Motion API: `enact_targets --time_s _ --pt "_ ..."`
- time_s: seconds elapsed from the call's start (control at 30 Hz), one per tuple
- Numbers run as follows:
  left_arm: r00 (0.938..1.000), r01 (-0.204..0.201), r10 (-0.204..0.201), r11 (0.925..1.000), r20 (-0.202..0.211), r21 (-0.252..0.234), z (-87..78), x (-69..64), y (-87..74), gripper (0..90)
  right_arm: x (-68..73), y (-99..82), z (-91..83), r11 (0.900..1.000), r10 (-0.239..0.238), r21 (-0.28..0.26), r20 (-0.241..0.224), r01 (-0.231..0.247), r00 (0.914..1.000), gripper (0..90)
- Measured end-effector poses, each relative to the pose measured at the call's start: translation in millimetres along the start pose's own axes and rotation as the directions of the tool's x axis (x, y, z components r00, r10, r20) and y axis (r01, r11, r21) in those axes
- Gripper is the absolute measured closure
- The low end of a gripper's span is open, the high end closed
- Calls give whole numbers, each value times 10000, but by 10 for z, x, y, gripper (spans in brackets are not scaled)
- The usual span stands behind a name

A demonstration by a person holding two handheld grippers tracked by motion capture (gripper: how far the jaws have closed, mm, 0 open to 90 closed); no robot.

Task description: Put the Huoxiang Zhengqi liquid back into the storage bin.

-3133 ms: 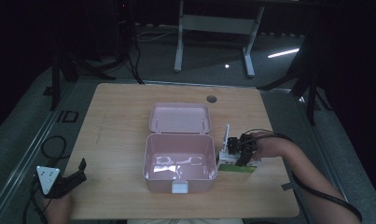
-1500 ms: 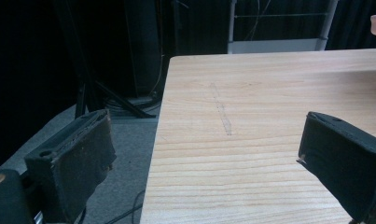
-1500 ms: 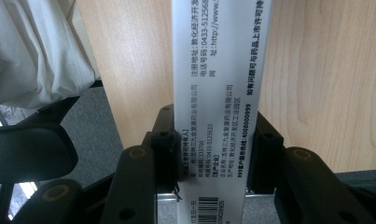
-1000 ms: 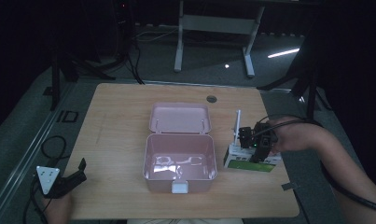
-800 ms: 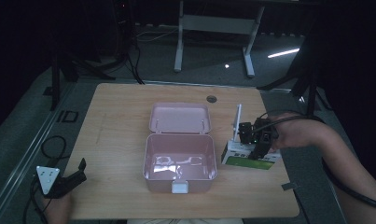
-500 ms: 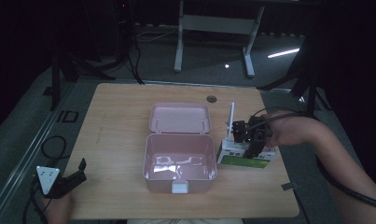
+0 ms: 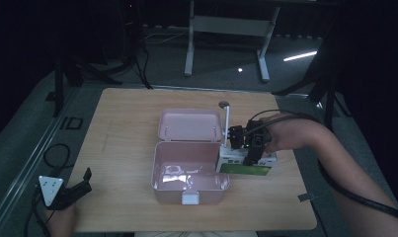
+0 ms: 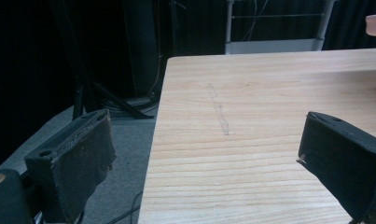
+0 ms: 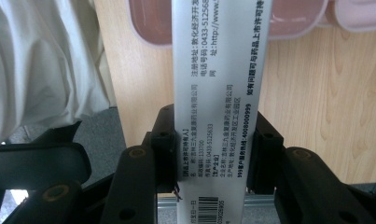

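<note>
I have the right gripper (image 7: 248, 148) pinching the white and green medicine box (image 7: 247, 164) beside the open pink container (image 7: 189, 174), left gripper (image 7: 70, 190) spread idle, and next I probably carry it inside.

Bare surface (image 7: 122, 128) across the whole left half, open for passage from near edge to far. Blocked mid-surface by the open pink box (image 7: 189, 170), lid laid back on the far side. Right of it, no gap: white-and-green carton (image 7: 246, 163) pressed against the box wall, pinched by the right gripper (image 7: 248, 148). Left gripper (image 7: 70, 190) parked off the near-left corner, fingers (image 8: 73, 158) spread wide.
</note>
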State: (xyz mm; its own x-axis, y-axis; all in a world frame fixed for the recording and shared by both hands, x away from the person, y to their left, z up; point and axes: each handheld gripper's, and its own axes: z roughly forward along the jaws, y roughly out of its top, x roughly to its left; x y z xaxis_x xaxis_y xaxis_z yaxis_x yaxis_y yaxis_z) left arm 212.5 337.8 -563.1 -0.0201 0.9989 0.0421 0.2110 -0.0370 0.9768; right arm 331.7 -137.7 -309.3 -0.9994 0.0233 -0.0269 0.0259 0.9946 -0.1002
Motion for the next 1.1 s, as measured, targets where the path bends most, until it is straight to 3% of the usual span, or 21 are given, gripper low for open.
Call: enact_targets --time_s 0.57,0.83,1.1 --pt "10000 57 -57 10000 20 -22 0 3 -1 37 41 567 -111 9979 -642 0 84 642 9979 618" --pt "10000 58 -58 10000 28 -8 1 6 -1 37 117 884 -16 9940 -1084 92 -209 1087 9939 618" --pt "10000 23 -23 10000 59 7 0 7 0 37 124 1119 100 9923 -1214 239 -143 1217 9925 618"
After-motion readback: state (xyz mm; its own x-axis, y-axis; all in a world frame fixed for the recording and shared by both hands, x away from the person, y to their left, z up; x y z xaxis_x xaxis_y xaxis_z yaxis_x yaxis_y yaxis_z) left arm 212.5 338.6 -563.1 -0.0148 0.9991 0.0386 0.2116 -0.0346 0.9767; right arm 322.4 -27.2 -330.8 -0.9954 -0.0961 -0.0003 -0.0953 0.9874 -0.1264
